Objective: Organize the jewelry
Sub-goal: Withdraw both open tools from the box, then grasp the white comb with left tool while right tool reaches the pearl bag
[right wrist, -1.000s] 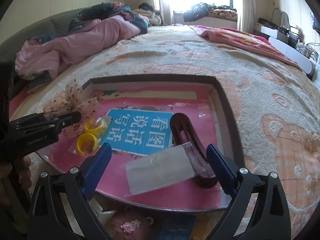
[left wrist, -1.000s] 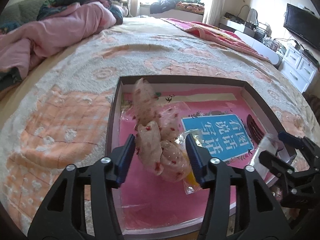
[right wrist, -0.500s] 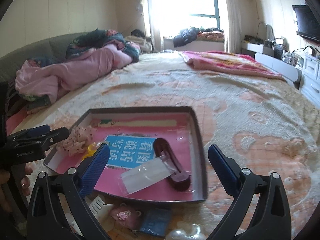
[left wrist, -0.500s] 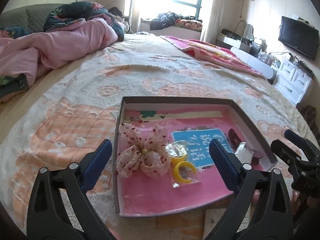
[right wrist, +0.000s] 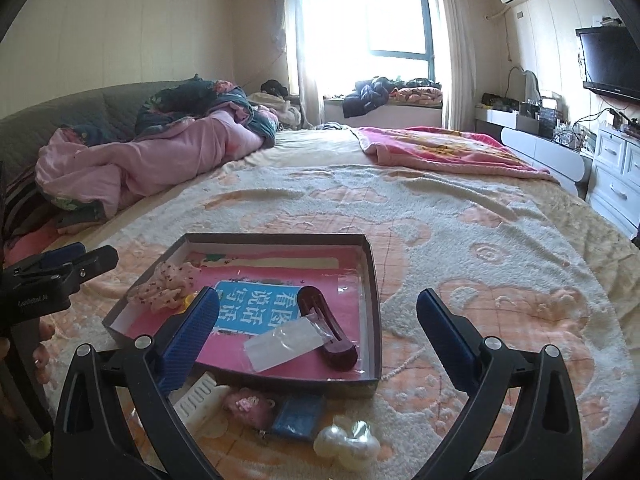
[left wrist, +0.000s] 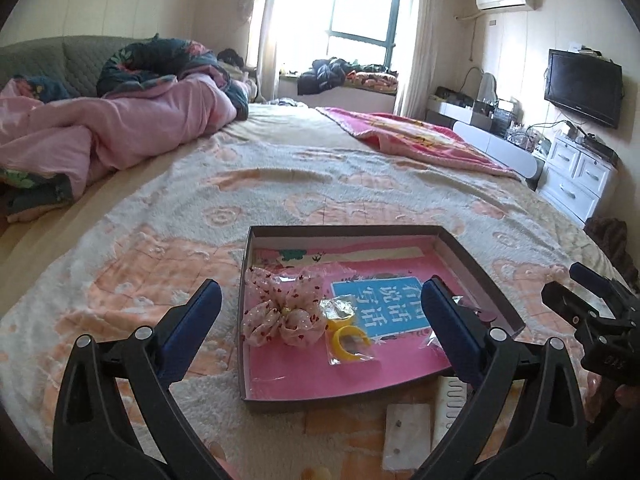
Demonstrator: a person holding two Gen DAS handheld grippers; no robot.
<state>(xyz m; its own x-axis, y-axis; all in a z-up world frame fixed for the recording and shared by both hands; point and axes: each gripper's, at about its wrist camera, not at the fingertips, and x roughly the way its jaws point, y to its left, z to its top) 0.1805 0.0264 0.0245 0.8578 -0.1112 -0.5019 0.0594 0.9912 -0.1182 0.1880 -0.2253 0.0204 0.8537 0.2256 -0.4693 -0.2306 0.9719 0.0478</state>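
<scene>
The left gripper hangs above the near edge of the box with its jaws spread wide and nothing between them; they have just been opening. The right gripper is likewise wide apart and empty over the near side of the same box.

The box, shallow and pink inside, lies on the patterned bedspread. At its left sits a pink spotted hair bow, touching a clear packet with yellow rings just to its right. A blue printed card lies flat in the middle. Toward the right side rests a dark red hair clip with a clear packet across it.

In front of the box, on the bedspread, lie a white comb, a pink piece, a blue piece and a pearly white piece.
</scene>
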